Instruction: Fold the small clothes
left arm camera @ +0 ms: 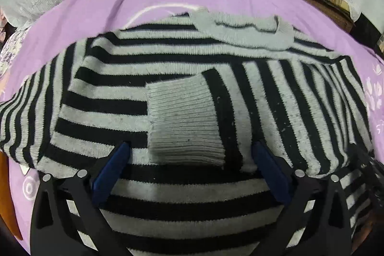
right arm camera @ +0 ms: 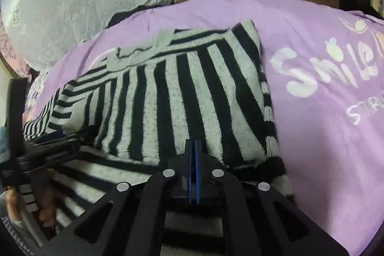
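Landmark: I take the striped sweater [left arm camera: 182,97] as reference; it lies flat on the purple sheet [right arm camera: 324,136] of the bed, collar at its far end.

Sweater state: both sleeves appear folded in over the body; the grey cuff [left arm camera: 184,121] rests on the middle of the chest.

Long axis: from the near hem, beneath both tools, away to the collar [left arm camera: 249,28].

Left tool [left arm camera: 189,152]: released, jaws wide, hovering just over the sweater's middle with the cuff lying between the fingers; I see no pad pressing on cloth.

Right tool [right arm camera: 193,155]: clenched, blue pads [right arm camera: 190,174] together, at the sweater's near-right part beside the folded sleeve [right arm camera: 192,97]; whether a layer of knit is pinched between them I cannot tell.

Which is nearer: the right tool sits closer to the sweater's right edge, the left tool over its centre line.

Judgement: the next fold likely runs hem toward collar, along the long axis; both tools need hold of the near hem first.

Risk: lifting one side only may drag the sleeves loose.
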